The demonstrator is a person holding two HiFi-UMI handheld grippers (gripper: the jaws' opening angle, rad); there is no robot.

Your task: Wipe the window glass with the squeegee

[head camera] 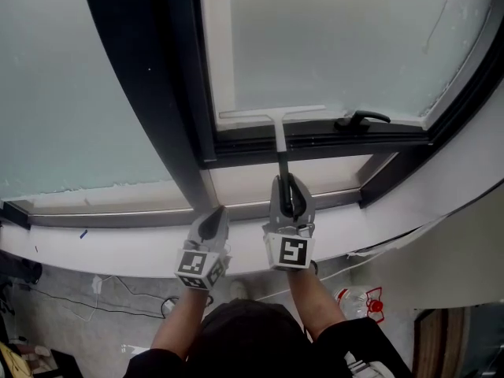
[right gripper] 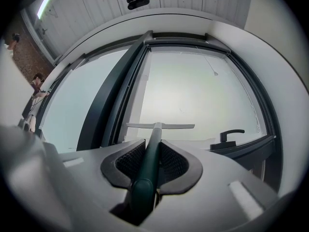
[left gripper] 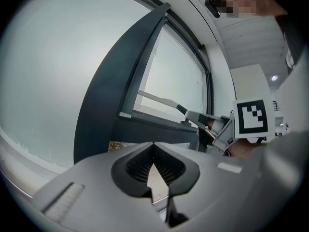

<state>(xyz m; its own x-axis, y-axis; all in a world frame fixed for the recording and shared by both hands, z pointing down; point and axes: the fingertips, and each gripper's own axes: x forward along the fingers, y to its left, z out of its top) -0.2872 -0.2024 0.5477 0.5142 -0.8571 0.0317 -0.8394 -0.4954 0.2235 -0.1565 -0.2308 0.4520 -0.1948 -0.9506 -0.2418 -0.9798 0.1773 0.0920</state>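
Observation:
A squeegee with a dark handle and a pale T-shaped blade [head camera: 272,115] rests its blade low on the frosted window glass [head camera: 339,38], just above the bottom frame. My right gripper [head camera: 288,197] is shut on the squeegee handle [right gripper: 150,158], with the blade [right gripper: 160,126] ahead against the pane. My left gripper [head camera: 213,224] hangs shut and empty over the sill, left of the right one. In the left gripper view, its tips [left gripper: 153,145] meet with nothing between them, and the squeegee [left gripper: 159,100] shows to the right.
A black window handle [head camera: 361,119] sits on the bottom frame right of the blade. A thick dark mullion [head camera: 157,77] separates this pane from the left pane [head camera: 55,93]. A white sill [head camera: 118,250] runs below; bottles and cables lie on the floor.

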